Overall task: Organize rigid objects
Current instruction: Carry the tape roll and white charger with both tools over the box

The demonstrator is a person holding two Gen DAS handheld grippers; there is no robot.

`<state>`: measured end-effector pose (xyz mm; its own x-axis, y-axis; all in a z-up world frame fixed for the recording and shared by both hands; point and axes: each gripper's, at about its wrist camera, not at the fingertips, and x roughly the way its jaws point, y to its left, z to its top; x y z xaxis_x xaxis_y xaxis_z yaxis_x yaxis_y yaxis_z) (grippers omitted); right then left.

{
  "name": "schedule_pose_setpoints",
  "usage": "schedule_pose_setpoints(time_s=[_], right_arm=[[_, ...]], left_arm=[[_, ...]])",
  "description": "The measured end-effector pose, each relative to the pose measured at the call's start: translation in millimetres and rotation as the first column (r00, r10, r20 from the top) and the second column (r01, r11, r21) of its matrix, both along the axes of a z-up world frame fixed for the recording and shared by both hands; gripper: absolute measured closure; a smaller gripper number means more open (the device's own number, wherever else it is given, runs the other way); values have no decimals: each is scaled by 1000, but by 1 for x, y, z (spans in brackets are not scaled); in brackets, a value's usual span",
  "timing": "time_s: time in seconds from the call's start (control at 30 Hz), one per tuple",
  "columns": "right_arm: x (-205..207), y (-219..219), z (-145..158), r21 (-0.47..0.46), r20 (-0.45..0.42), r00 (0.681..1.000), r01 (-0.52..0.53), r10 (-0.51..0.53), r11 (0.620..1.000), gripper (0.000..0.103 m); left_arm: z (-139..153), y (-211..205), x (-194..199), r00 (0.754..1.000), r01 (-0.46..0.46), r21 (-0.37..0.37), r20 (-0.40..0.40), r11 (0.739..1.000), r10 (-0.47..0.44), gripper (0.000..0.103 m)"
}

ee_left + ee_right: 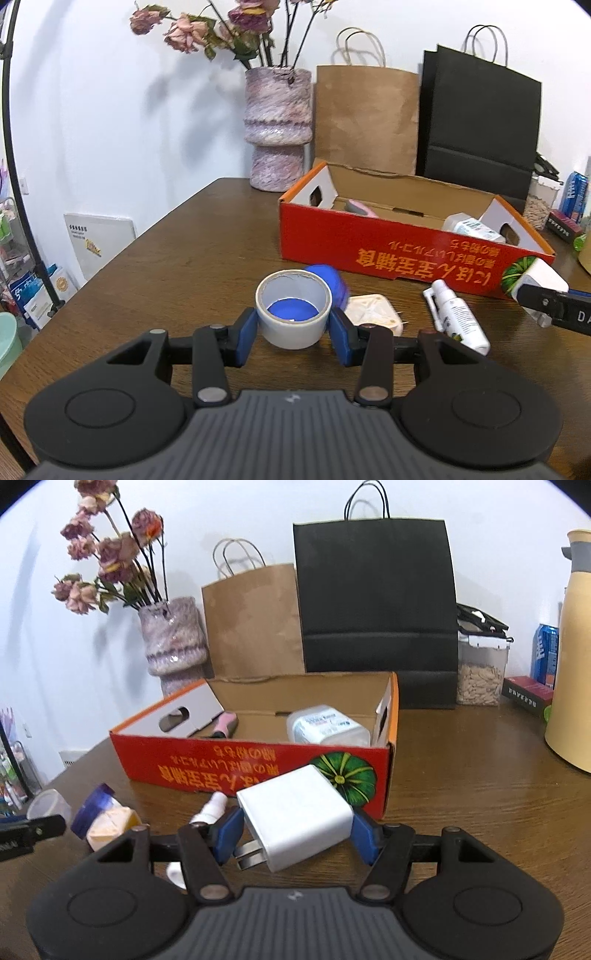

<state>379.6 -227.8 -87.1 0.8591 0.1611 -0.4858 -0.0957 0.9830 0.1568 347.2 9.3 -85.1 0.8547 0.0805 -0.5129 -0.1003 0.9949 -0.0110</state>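
My left gripper (293, 326) is shut on a white tape roll (293, 308), held above the brown table (166, 258). A blue roll (330, 282) and a cream square block (373, 312) lie just behind it. My right gripper (295, 830) is shut on a white plug adapter (299, 818), prongs pointing back toward the camera. A white spray bottle (456, 319) lies on the table between the two grippers. The red open cardboard box (258, 764) stands ahead; it holds a pink tool (225, 725) and a clear plastic container (327, 727).
A vase of dried flowers (277, 125), a brown paper bag (364, 118) and a black paper bag (480, 118) stand behind the box. To the right are a jar of seeds (480, 672), a blue can (545, 653) and a cream jug (574, 657).
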Motion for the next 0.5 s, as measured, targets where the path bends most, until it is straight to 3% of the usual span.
schedule_pose_setpoints(time_s=[0.5], right_arm=[[-20,10,28,6,106,994,-9,8,1000,41]], left_arm=[[35,-23,2,996,48,11,73,999,-49,60]])
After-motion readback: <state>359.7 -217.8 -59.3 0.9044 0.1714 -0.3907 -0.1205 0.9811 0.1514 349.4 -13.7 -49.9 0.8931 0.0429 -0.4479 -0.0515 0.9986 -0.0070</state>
